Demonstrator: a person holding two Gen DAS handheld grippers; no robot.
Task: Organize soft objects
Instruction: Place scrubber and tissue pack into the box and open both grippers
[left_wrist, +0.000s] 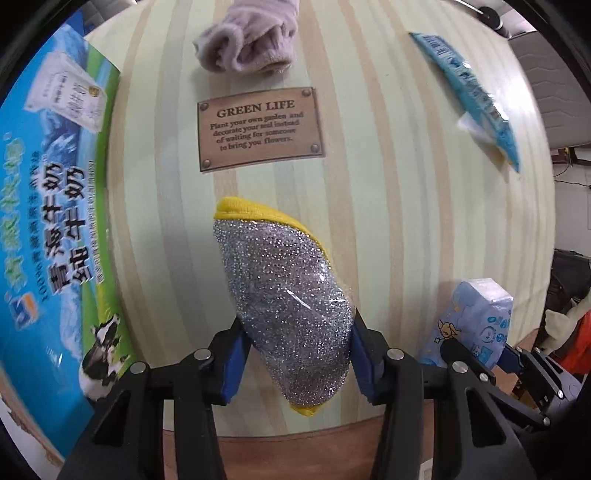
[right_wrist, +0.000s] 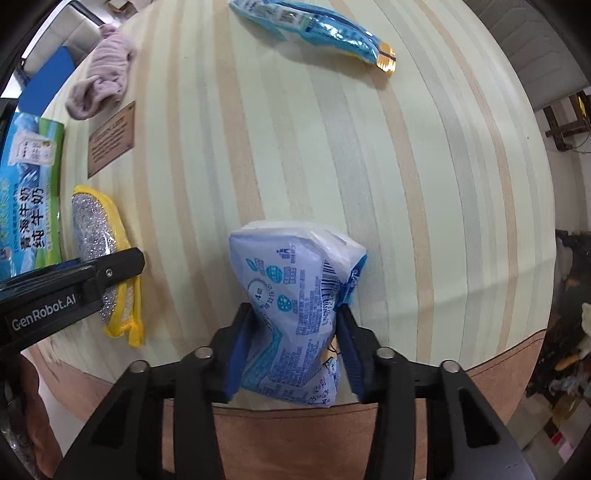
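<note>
A silver glitter scouring pad (left_wrist: 284, 280) with a yellow rim, wrapped in clear film, lies on the striped tablecloth (left_wrist: 388, 221). My left gripper (left_wrist: 297, 332) points down on it, and its blue pads press both sides of the pad's near half. The pad (right_wrist: 92, 225) also shows at the left of the right wrist view. A light-blue tissue pack (right_wrist: 295, 280) sits near the table's front edge. My right gripper (right_wrist: 293, 317) is shut on it, and the pack is pinched into a waist between the pads. The pack (left_wrist: 476, 317) shows at the lower right of the left wrist view.
A crumpled mauve fleece sock (left_wrist: 247, 44) lies at the far side. A long blue foil packet (right_wrist: 314, 33) rests far right. A blue-green milk carton box (left_wrist: 55, 206) stands along the left. A printed "GREEN LIFE" label (left_wrist: 258, 129) marks the cloth. The brown table edge (right_wrist: 480, 384) runs close.
</note>
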